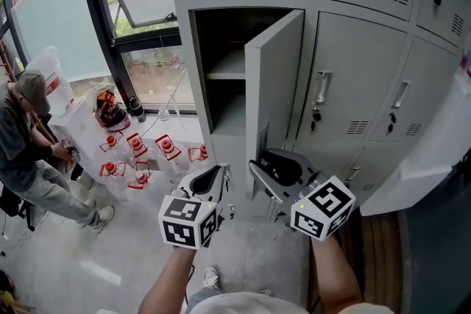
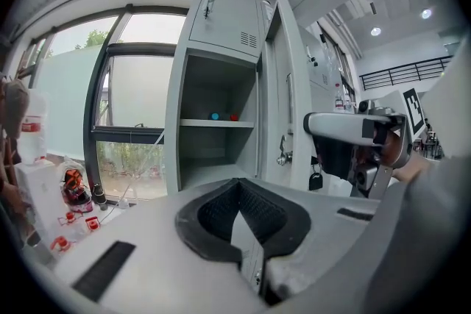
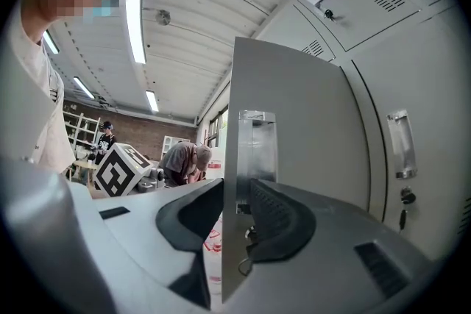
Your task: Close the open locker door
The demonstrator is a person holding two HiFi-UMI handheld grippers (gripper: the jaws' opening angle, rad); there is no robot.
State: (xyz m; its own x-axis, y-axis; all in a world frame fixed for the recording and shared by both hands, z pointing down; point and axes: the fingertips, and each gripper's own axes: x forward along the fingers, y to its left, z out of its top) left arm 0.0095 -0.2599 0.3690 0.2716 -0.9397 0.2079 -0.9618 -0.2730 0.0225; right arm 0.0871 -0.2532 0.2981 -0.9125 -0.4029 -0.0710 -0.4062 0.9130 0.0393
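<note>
Standing half open, the locker door (image 1: 276, 77) juts out from the grey locker (image 1: 197, 84). Its free edge sits low between the spread fingers of the right gripper (image 1: 266, 171), the inner finger clear of the metal. The left gripper (image 1: 212, 179) hovers just beside, fingers together, empty.

A person (image 1: 33, 151) crouches by the window (image 1: 147, 4); red items (image 1: 136, 154), perhaps clamps, nearby.

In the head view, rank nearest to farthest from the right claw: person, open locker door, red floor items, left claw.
1. Open locker door, its edge between the right claw's jaws.
2. Left claw, just to its left.
3. Red floor items, farther left.
4. Person, far left.
</note>
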